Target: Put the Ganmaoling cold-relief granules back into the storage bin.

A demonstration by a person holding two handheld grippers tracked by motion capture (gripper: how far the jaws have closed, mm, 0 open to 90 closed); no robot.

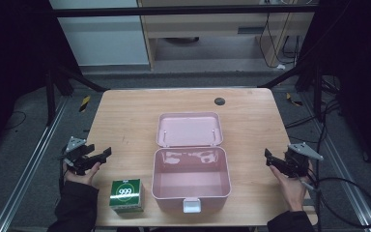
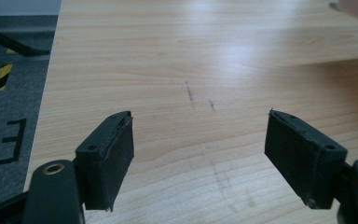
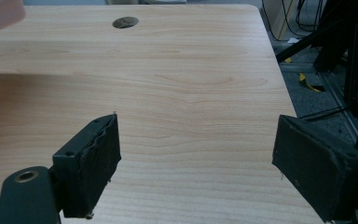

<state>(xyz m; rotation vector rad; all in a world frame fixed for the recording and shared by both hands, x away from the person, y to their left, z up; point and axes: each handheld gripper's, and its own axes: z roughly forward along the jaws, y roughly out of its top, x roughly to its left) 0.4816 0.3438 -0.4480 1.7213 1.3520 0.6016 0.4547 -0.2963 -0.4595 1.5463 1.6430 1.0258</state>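
We hold the left gripper (image 2: 198, 140) and right gripper (image 3: 196, 154) with jaws apart, bare table (image 1: 125, 116) between them

A wooden table (image 1: 125, 116) carries two things — open pink box (image 1: 192, 181), green carton (image 1: 126, 195).

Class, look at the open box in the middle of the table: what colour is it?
The box is pale pink, lid and all; the high view shows it best.
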